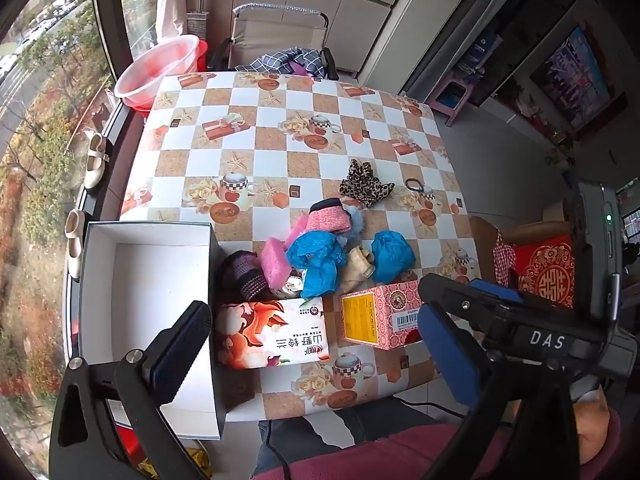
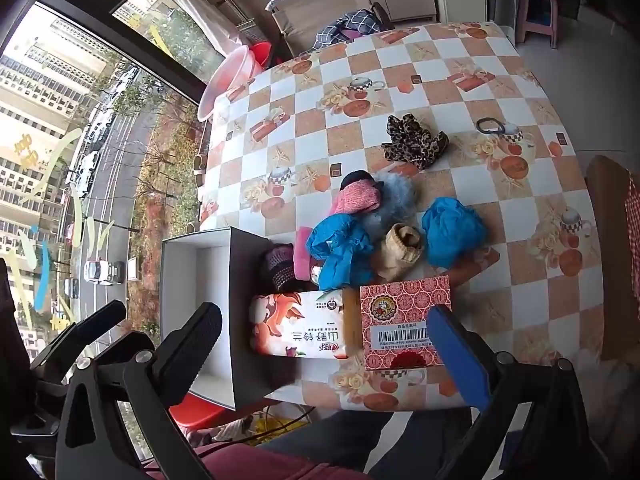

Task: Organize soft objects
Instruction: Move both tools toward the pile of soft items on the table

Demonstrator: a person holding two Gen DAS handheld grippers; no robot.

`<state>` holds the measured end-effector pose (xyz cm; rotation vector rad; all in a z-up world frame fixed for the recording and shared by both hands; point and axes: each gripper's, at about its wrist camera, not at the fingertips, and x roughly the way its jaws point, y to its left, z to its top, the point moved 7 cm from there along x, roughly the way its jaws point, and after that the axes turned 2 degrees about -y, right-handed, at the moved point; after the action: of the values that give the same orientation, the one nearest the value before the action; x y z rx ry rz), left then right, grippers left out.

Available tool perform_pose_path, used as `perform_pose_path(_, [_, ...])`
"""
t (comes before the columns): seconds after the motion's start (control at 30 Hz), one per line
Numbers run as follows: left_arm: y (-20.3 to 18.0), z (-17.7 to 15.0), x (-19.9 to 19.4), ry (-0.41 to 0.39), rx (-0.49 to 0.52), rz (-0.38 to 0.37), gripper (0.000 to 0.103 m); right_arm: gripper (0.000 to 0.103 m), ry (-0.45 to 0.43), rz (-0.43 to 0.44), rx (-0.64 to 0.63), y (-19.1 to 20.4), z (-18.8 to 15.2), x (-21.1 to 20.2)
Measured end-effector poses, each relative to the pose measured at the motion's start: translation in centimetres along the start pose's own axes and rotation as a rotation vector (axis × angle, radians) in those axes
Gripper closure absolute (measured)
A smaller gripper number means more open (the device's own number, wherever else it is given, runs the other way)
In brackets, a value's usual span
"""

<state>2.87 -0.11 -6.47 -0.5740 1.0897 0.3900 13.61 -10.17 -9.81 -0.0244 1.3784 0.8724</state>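
Both tools hang above the near edge of the bench (image 1: 248, 148), jaws spread wide and holding nothing. The left tool (image 1: 316, 344) frames the tissue pack (image 1: 274, 334) and the pink carton (image 1: 380, 316); the right tool (image 2: 324, 340) frames the same two boxes from a spot a little further right.

The soft things lie in a loose heap just past those boxes — at about twelve o'clock from either tool. In it: a pink sponge (image 1: 275, 261) and a dark knitted piece (image 1: 244, 272) at the heap's nine o'clock edge, a crumpled blue cover (image 1: 316, 258) in the middle, a beige sock (image 1: 358, 268) beside it, and a second blue bundle (image 1: 392, 254) at three o'clock. A pink-and-black knit (image 1: 330, 216) sits at the far side, with a leopard-print scrunchie (image 1: 364, 186) and a black hair tie (image 1: 416, 185) lying apart beyond it.

The open white box (image 1: 160, 280) stands at nine o'clock of the heap, its near wall touching or just beside the dark knit — most likely where the items go.

The coming reach is forward over the two cartons. The left tool looks nearer the box and the sponge side; the right tool is better placed for the lone blue bundle. That bundle is roundish, with no clear long axis, so any jaw angle should do.
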Motion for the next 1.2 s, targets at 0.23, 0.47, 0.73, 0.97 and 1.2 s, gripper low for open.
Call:
perform_pose_path(0.23, [-0.5, -0.1, 0.1, 0.008, 0.017, 0.002, 0.0, 0.0, 0.003, 0.003, 0.018, -0.5, -0.1, 0.1])
perform_pose_path(0.47, [-0.4, 0.0, -0.2, -0.027, 0.024, 0.008, 0.0, 0.0, 0.006, -0.001, 0.028, -0.8, -0.5, 0.0])
perform_pose_path(0.73, [-0.7, -0.9, 0.3, 0.014, 0.012, -0.008, 0.0, 0.0, 0.019, -0.009, 0.04, -1.3, -0.9, 0.1])
perform_pose_path(0.97, [-0.7, -1.2, 0.5, 0.028, -0.002, 0.0, 0.0, 0.0, 0.03, -0.01, 0.059, -2.1, -1.0, 0.2])
perform_pose_path(1.2, [-0.6, -1.2, 0.9, 0.062, -0.005, 0.029, 0.0, 0.0, 0.035, -0.007, 0.064, -2.4, -1.0, 0.2])
